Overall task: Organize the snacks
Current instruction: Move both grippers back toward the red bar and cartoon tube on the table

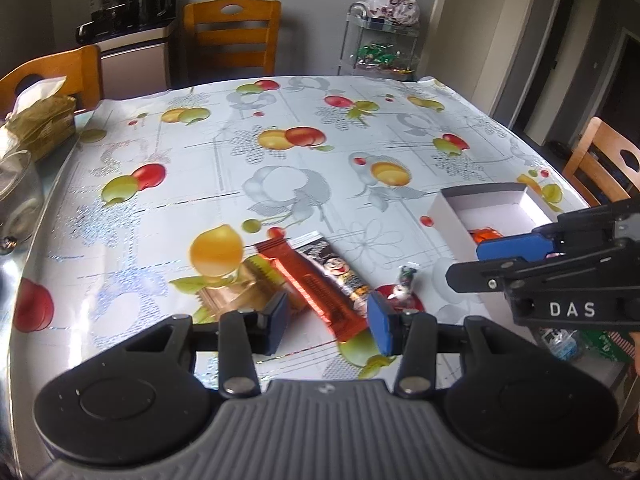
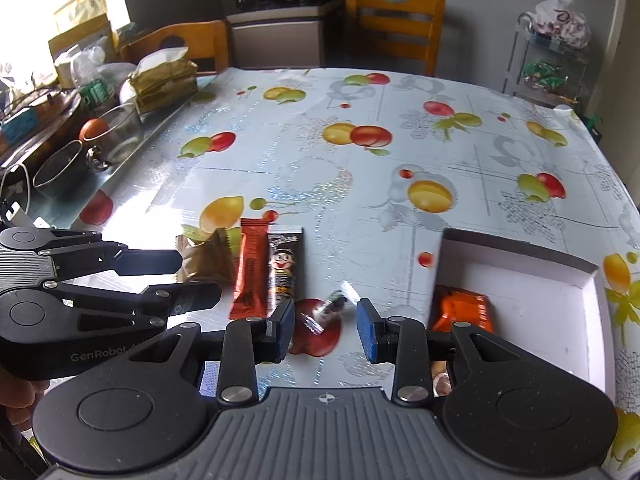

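Note:
Near the front of the fruit-print table lie a red snack bar, a black bar with a cartoon face and a golden-brown packet. A small wrapped candy lies to their right. The white open box holds an orange packet. My left gripper hovers open above the red bar's near end. My right gripper is open just short of the candy, holding nothing.
Wooden chairs stand around the table. The table's left side carries a tissue pack, a glass cup and bowls. A wire trolley with snack bags stands at the back right.

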A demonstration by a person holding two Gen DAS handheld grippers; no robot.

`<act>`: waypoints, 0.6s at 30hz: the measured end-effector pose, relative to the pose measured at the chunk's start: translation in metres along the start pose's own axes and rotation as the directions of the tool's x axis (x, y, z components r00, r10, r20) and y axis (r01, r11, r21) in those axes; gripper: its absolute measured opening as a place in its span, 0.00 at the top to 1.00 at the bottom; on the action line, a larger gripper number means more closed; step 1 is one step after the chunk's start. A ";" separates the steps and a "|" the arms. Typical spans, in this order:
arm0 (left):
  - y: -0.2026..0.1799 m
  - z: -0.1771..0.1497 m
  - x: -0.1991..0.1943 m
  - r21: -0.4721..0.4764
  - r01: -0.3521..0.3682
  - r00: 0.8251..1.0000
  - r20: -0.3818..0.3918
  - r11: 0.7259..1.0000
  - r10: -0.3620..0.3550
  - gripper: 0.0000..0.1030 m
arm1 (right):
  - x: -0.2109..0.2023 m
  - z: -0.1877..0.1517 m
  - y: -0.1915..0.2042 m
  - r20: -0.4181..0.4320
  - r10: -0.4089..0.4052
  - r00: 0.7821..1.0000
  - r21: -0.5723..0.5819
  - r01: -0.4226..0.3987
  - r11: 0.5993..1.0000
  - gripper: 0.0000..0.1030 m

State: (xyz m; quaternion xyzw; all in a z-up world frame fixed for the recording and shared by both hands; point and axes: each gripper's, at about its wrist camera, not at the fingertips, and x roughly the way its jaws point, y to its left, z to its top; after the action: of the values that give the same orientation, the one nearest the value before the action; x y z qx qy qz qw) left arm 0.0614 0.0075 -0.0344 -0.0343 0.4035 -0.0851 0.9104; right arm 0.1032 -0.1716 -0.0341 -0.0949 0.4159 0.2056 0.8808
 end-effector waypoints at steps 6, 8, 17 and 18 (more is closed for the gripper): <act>0.015 0.001 -0.002 -0.006 -0.016 1.000 0.000 1.000 0.016 0.59 | 0.009 0.006 0.011 -0.010 0.009 1.000 -0.011 -0.009 1.000 0.65; 0.019 0.002 -0.001 -0.010 -0.020 1.000 -0.002 1.000 0.020 0.59 | 0.011 0.007 0.013 -0.013 0.010 1.000 -0.013 -0.010 1.000 0.65; 0.025 0.005 0.008 0.019 -0.032 0.999 -0.008 0.999 0.032 0.59 | 0.024 0.012 0.019 -0.038 0.006 0.999 -0.013 -0.007 1.000 0.65; 0.026 0.005 0.009 0.025 -0.038 0.999 -0.009 0.999 0.038 0.59 | 0.025 0.012 0.019 -0.040 0.005 0.999 -0.013 -0.005 1.000 0.65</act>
State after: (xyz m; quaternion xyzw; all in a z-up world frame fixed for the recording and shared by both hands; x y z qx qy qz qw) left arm 0.0749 0.0316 -0.0409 -0.0150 0.4073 -0.0731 0.9103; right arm 0.1176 -0.1428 -0.0457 -0.1035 0.4324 0.2084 0.8711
